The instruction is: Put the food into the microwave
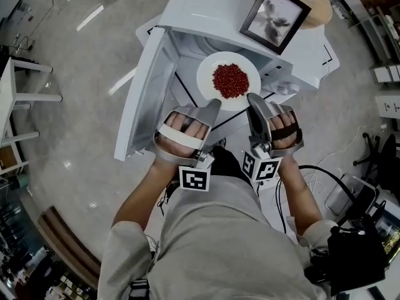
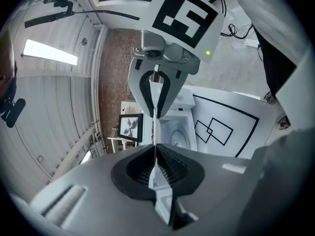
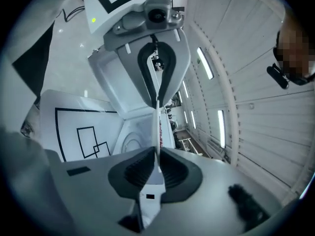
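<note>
A white plate (image 1: 207,74) with a heap of red food (image 1: 230,80) hangs level in front of the mouth of the white microwave (image 1: 212,8), whose door (image 1: 140,99) stands swung open to the left. My left gripper (image 1: 215,103) is shut on the plate's near left rim and my right gripper (image 1: 253,97) on its near right rim. In the left gripper view the plate (image 2: 155,127) shows edge-on between the pads of the left gripper (image 2: 156,154). The right gripper view shows the plate's edge (image 3: 158,127) pinched in the right gripper (image 3: 158,156).
A black-framed picture (image 1: 275,17) lies on the microwave's top beside a round wooden board (image 1: 315,2). The white surface under the microwave bears black line marks (image 2: 216,129). Cables (image 1: 331,180) and a black bag (image 1: 356,255) lie at the right.
</note>
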Action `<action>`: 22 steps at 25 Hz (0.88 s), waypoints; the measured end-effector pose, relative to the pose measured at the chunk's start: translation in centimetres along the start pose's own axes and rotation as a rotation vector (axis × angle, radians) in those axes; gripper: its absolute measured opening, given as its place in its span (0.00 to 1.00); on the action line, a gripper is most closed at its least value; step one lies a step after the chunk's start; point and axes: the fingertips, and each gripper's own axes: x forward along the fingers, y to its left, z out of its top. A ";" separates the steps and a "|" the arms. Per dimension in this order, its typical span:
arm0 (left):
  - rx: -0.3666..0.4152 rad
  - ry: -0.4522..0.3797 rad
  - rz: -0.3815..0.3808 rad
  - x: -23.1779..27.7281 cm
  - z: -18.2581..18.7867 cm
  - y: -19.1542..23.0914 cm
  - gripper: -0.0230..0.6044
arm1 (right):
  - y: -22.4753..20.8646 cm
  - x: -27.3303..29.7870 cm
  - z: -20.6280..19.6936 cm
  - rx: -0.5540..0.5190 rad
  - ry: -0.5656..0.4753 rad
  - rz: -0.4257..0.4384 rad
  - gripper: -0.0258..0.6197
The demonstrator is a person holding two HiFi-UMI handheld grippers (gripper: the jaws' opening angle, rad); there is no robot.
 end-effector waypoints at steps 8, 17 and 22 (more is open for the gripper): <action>-0.125 0.105 -0.015 0.9 -2.3 -3.2 0.10 | 3.4 2.1 1.2 0.018 -0.018 0.103 0.09; -0.448 0.292 -0.048 -0.6 -5.9 -4.5 0.09 | 5.8 3.6 2.0 0.050 -0.005 0.137 0.09; -0.634 0.360 -0.109 -1.4 -7.6 -6.5 0.05 | 6.4 4.8 1.7 0.048 0.022 0.143 0.09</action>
